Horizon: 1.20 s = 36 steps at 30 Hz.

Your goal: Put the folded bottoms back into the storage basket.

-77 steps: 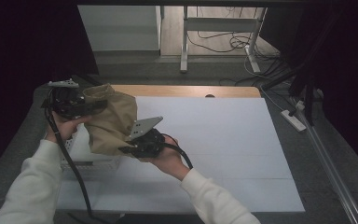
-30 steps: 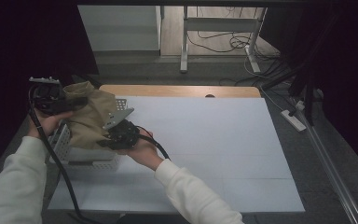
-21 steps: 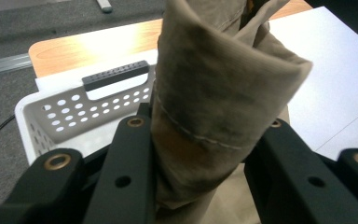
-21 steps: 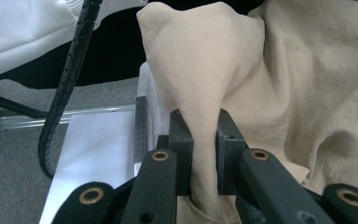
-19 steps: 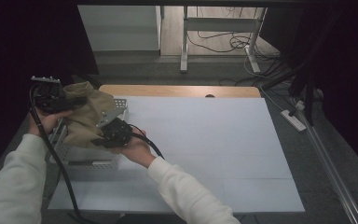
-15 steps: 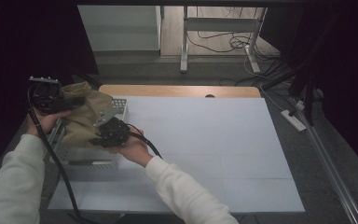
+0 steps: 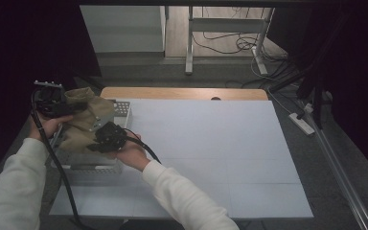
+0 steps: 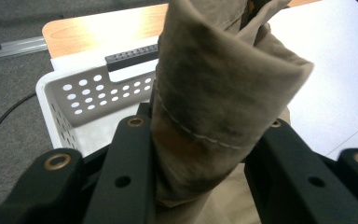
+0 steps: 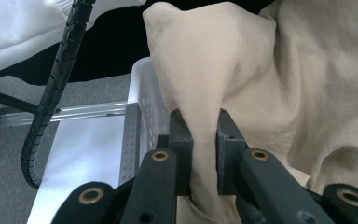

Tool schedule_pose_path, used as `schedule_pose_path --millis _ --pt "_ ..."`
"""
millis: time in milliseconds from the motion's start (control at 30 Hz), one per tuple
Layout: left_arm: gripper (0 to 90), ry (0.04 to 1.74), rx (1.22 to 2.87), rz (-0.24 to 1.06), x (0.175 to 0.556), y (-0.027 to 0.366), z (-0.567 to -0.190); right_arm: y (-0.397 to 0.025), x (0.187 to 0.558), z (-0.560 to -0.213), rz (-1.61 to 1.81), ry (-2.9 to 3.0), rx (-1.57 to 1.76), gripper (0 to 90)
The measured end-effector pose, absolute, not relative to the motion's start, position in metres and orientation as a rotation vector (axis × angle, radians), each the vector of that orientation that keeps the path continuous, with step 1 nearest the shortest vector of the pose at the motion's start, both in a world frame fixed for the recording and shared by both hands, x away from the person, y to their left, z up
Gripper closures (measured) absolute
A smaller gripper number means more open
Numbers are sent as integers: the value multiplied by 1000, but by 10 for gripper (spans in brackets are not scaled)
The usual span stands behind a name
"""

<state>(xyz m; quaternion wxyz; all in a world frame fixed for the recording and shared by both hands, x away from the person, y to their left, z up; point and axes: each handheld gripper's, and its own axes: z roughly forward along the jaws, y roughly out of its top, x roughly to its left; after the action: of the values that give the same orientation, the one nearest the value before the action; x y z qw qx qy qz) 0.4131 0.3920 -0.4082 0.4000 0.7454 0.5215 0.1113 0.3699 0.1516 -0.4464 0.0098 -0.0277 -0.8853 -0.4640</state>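
High view: khaki cloth (image 7: 84,125) hides most of the white perforated basket (image 7: 91,166); white table (image 7: 211,143), dark room.

Left gripper view: left gripper (image 8: 200,140) clamps a rolled fold between its 2 fingers.

Right gripper view: right gripper (image 9: 204,154) pinches a thin pleat.

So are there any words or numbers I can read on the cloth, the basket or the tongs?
None: no readable text anywhere.
Tan cloth: plain, just a stitched seam.
White basket: only round holes, no label.
Left tongs and right tongs: black, with brass rivets, no markings.
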Motion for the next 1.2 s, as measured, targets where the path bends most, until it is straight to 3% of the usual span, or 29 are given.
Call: schedule_pose_path --millis 533,600,633,667,700,767,833,1200 --pt "698 1328 1908 280 421 385 -413 151 373 -449 -1441 -2768 -100 800" --pt "659 1345 1924 306 424 383 -416 152 375 -451 -1433 -2764 -115 791" --pt "536 1385 1939 344 427 381 -419 152 376 -452 -1436 -2764 -129 736" --pt "369 1423 1955 361 431 379 -423 152 378 -453 -1445 -2756 -147 609" --pt "233 1447 1973 364 434 378 -425 152 380 -453 -1454 -2751 -181 426" --pt "182 1453 1962 387 434 378 -427 149 381 -451 -1466 -2771 -247 342" --pt "170 1437 1937 402 430 377 -424 142 382 -448 -1483 -2762 -288 275" --pt "229 1317 1935 372 409 368 -407 101 389 -443 -1526 -2740 -333 276"
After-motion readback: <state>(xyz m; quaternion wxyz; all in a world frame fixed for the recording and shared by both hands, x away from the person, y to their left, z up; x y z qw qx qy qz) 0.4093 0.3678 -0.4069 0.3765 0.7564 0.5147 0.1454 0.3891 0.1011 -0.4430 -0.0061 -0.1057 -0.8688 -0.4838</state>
